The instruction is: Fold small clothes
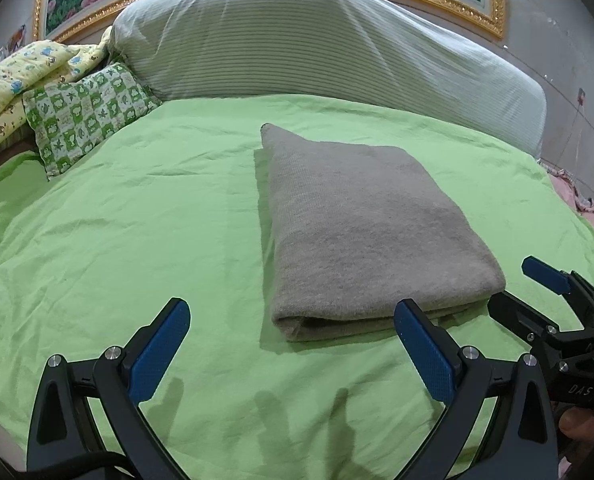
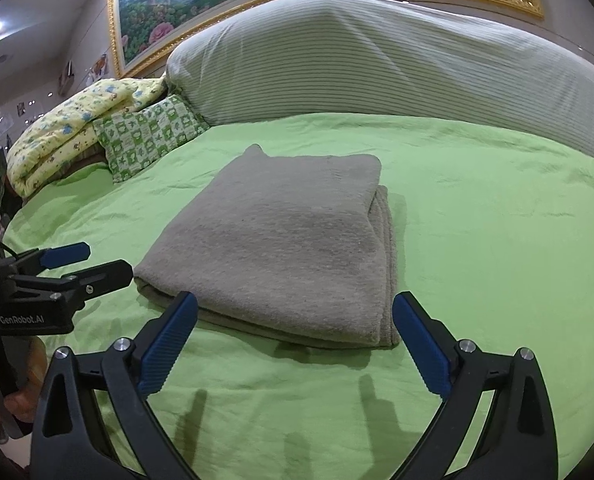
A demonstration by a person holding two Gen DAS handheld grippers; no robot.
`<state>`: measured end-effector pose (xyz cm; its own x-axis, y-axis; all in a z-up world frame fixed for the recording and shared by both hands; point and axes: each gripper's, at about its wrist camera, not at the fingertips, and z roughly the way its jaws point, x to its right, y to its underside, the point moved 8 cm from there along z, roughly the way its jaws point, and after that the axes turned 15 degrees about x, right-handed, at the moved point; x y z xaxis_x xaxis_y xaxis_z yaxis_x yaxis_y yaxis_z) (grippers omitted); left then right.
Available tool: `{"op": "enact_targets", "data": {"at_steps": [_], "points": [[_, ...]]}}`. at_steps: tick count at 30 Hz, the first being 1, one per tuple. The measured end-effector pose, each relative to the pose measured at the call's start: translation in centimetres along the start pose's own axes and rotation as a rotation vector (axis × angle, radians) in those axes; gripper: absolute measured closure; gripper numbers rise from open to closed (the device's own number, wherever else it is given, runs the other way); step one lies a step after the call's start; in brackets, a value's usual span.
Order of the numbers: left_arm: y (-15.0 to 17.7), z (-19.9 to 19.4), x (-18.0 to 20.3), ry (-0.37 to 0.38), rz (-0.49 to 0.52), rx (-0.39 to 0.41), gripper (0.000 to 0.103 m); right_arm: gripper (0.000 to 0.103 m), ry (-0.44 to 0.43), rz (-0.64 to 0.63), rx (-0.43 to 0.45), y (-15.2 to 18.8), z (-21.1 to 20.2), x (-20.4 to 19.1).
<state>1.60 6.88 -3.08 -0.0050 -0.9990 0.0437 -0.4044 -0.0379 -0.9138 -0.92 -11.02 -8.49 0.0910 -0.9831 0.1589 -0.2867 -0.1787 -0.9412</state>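
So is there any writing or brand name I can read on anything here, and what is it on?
"GenRobot.AI": white letters on the black body of the left gripper, seen from the right wrist view.
"DAS": white letters on the black body of the right gripper, seen from the left wrist view.
Nothing readable on the folded grey knitted garment or the bedding.

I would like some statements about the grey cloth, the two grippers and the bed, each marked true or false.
1. The grey cloth lies folded on the green sheet. True.
2. The left gripper is shut on the grey cloth. False: its jaws are open and hold nothing.
3. The right gripper is open, just in front of the cloth's near edge. True.
4. The checked green pillow lies on top of the grey cloth. False: it lies apart, at the far left of the bed.
5. A gold-framed flower picture hangs behind the bed. True.
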Motion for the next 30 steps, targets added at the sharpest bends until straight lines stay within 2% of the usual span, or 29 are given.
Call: {"op": "enact_targets", "data": {"at_steps": [30], "points": [[0.7, -1.1, 0.3, -0.019, -0.007, -0.002, 0.001, 0.003, -0.016, -0.023, 0.009, 0.7, -0.1, -0.9]]}}
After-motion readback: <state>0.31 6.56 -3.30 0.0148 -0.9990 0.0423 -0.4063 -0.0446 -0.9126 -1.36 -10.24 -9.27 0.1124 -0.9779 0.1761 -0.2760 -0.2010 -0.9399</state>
